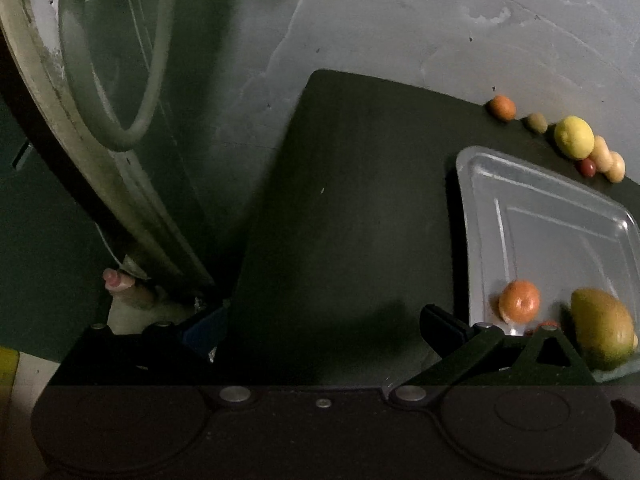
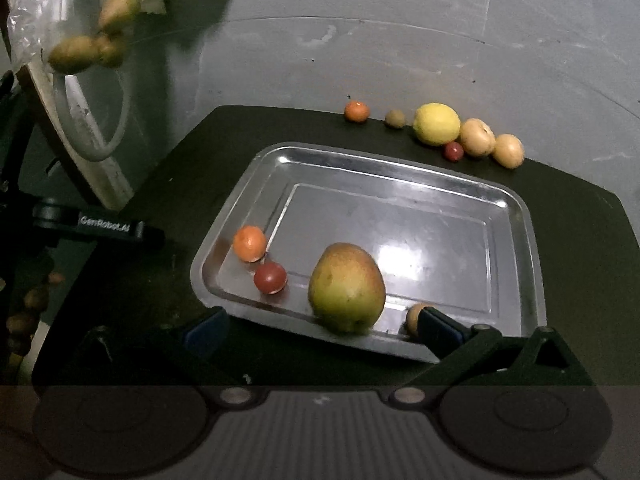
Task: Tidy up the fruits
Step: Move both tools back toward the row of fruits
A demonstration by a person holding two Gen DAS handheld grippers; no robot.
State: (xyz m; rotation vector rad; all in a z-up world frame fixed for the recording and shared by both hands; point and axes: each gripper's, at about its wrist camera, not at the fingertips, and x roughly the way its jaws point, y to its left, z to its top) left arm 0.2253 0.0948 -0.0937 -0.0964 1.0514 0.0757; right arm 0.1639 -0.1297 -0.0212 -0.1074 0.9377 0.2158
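A metal tray [image 2: 360, 152] lies on a dark mat [image 1: 340, 200]. Along its near edge sit a green-red mango [image 2: 346, 286], a small orange [image 2: 249, 243], a red fruit [image 2: 270, 277] and a small brown fruit [image 2: 414, 316] half hidden by a finger. My right gripper [image 2: 322, 328] is open, its fingers wide on either side of the mango and clear of it. My left gripper [image 1: 324, 328] is open over the bare mat, left of the tray [image 1: 472, 200]; the orange [image 1: 519, 301] and mango [image 1: 602, 328] show beside its right finger.
Along the mat's far edge lie a small orange [image 2: 357, 111], a brown-green fruit [image 2: 395, 118], a lemon [image 2: 436, 124], a red fruit [image 2: 453, 151] and two tan fruits [image 2: 477, 137]. A plastic bag of brownish fruits [image 2: 92, 36] hangs top left above a leaning board [image 2: 100, 176].
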